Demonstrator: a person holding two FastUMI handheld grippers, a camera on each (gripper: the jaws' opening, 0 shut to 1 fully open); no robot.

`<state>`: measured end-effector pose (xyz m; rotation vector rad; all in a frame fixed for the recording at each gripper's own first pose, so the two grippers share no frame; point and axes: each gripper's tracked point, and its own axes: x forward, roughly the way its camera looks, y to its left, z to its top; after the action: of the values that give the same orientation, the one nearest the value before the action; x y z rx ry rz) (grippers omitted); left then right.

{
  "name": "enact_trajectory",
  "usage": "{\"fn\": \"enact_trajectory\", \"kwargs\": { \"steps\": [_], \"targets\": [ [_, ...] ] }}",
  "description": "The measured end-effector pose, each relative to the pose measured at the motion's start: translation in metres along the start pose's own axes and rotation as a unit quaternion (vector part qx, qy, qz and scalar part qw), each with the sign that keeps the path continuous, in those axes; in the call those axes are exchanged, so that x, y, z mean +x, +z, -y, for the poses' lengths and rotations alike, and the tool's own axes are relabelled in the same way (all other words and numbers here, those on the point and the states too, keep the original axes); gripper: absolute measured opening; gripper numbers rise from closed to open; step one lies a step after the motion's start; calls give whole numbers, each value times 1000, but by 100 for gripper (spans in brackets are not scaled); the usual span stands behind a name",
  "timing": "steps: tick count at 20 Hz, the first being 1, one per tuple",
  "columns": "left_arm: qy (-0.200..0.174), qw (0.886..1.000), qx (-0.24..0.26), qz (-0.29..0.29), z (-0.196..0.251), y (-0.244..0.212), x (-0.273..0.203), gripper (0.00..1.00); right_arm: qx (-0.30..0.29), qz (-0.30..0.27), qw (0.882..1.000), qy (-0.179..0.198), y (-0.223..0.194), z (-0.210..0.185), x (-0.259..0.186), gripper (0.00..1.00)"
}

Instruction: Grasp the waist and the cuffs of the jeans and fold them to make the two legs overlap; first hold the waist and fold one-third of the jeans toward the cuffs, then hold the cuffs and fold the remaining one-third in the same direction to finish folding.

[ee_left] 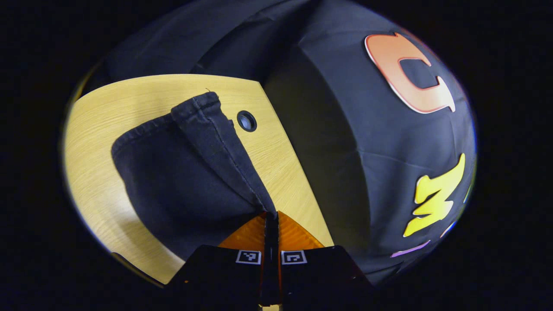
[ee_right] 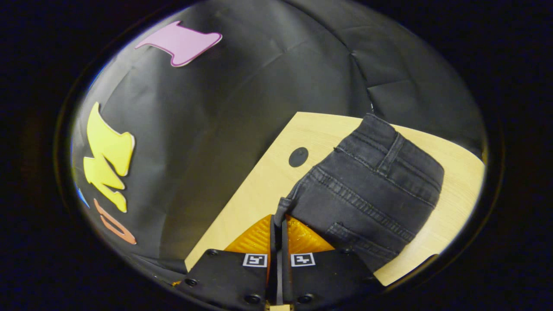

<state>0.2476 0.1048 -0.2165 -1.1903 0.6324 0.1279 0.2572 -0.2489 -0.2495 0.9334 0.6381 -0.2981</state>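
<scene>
Ribbed orange tools [ee_left: 271,214] [ee_right: 278,221] pinch black denim jeans [ee_right: 371,185].

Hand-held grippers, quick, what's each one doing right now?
Left hand-held gripper: closed, pinching the jeans at the cuff end.
Right hand-held gripper: closed, pinching the jeans at the waist end.

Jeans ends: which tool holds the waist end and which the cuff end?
The right tool grips the waist end, marked by belt loop and pocket. The left tool grips the cuff end, plain hemmed leg openings.

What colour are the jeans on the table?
The jeans are black, a bit faded; the right gripper view shows them best.
</scene>
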Motion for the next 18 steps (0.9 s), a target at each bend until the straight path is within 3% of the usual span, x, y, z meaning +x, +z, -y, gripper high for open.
{"fn": "enact_trajectory", "kwargs": {
  "steps": [1, 9, 10, 11, 13, 14, 15, 16, 17, 18],
  "targets": [
    [6, 1000, 7, -4, -2, 0, 10, 3, -4, 2, 1000, -4, -1, 0, 10, 5],
    [36, 999, 38, -16, -18, -8, 54, 4, -23, -7, 999, -46, -14, 22, 52, 6],
    [37, 998, 53, -15, -18, -9, 55, 0, -19, -6, 999, -40, -14, 18, 49, 8],
    [34, 997, 66, -13, -14, -8, 53, 2, -14, -10, 1000, -24, -16, 10, 50, 31],
    [40, 994, 104, 1, -10, -5, 48, 63, -31, -16, 999, -10, -18, -1, 47, 77],
    [45, 991, 127, 8, -9, -2, 46, 70, -54, -14, 998, -16, -19, -1, 43, 100],
    [49, 988, 144, 12, -6, -1, 42, 72, -78, -8, 997, -19, -17, -2, 39, 92],
    [45, 986, 161, 19, 1, 2, 36, 70, -97, -2, 995, -12, -13, -9, 33, 98],
    [50, 982, 180, 28, 6, 3, 30, 90, -117, 10, 993, -10, -8, -17, 26, 98],
    [46, 977, 207, 31, 12, 5, 20, 98, -143, 29, 989, -13, 4, -18, 18, 98]
  ]
}}
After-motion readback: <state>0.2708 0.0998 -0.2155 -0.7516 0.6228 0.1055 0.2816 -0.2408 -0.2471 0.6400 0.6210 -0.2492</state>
